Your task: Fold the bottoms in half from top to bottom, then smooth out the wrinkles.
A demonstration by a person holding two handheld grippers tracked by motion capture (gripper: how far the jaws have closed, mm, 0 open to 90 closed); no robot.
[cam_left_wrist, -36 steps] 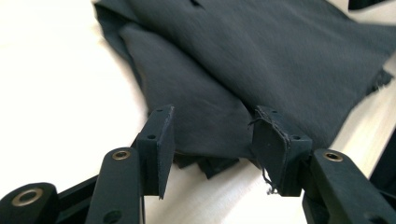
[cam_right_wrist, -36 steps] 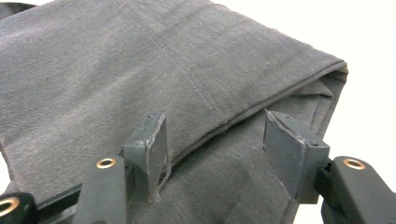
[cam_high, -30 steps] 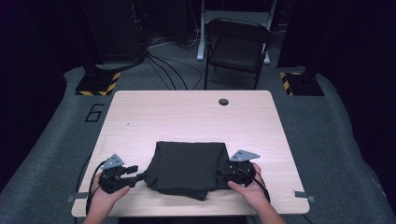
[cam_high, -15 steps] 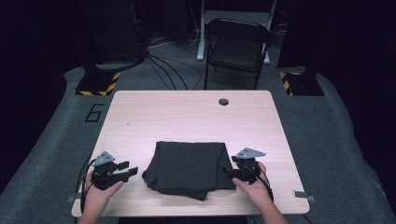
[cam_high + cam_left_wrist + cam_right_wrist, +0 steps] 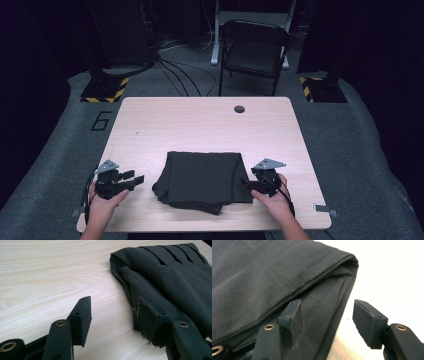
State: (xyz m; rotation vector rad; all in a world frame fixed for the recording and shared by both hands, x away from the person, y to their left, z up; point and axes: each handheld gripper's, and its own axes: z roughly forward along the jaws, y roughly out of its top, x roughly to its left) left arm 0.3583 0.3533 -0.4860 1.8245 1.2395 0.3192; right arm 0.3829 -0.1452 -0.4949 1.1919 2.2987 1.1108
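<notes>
Left gripper (image 5: 134,179): jaws parted, nothing between them. They have just been opening a little wider, with bare wood in the gap. In the left gripper view the left pad (image 5: 83,315) stands over the table and the right pad (image 5: 147,321) lies at the cloth's near edge; contact cannot be confirmed. In the high view this gripper sits at 9 o'clock of the cloth, clear of it.

Right gripper (image 5: 251,184): jaws parted to a similar degree, no grip. In the right gripper view one pad (image 5: 295,315) rests on or just above the folded edge and the other pad (image 5: 367,322) hangs over bare wood, so the hem lies between the jaws without being pinched. In the high view it sits at 3 o'clock of the cloth, at its edge.

Work item: a dark folded garment (image 5: 202,179), lying flat near the 6 o'clock edge of the table (image 5: 200,125). One corner droops at about 5 o'clock. Stacked layers show along both side edges.

Step in hand (judgement): a fold appears complete and the cloth released; both hands are positioned for the next one.

Next move (judgement): close each gripper on all layers of its side edge, lift evenly, and carry both sides together. Pinching one layer alone would likely pull the stack apart.
</notes>
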